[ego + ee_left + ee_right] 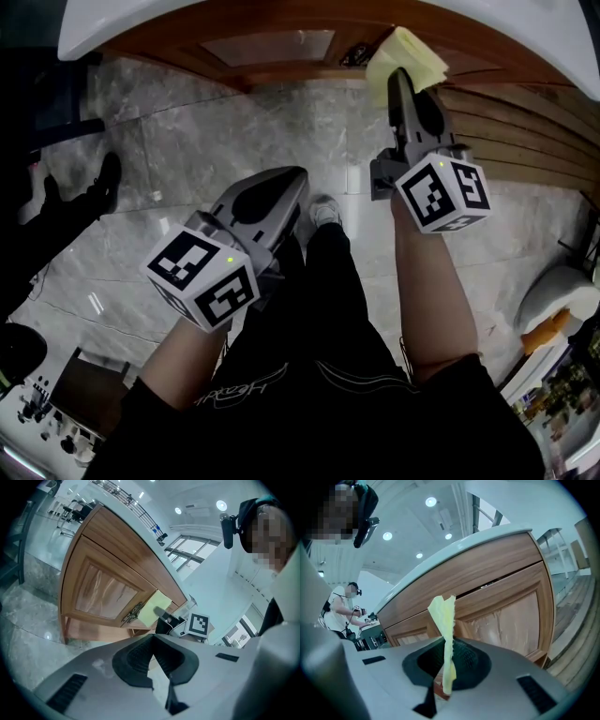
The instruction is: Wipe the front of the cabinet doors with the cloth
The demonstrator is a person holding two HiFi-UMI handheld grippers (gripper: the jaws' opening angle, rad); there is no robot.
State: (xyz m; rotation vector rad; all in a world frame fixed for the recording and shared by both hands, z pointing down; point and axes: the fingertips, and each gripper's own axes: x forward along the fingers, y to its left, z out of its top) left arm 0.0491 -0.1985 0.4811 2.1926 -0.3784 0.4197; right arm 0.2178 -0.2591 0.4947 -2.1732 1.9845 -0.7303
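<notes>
Yellow cloth (408,58) pinched in the right tool (401,89), near the cabinet door (511,616).

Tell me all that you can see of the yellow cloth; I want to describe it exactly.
The cloth is pale yellow, thin and soft-looking, folded flat. The right gripper is shut on its lower edge, so it stands edge-on between the jaws, with a ragged top. It is held at the wooden cabinet door, beside the dark metal handle. It seems to press on the wood, though contact is not certain. Nothing else touches it.
</notes>
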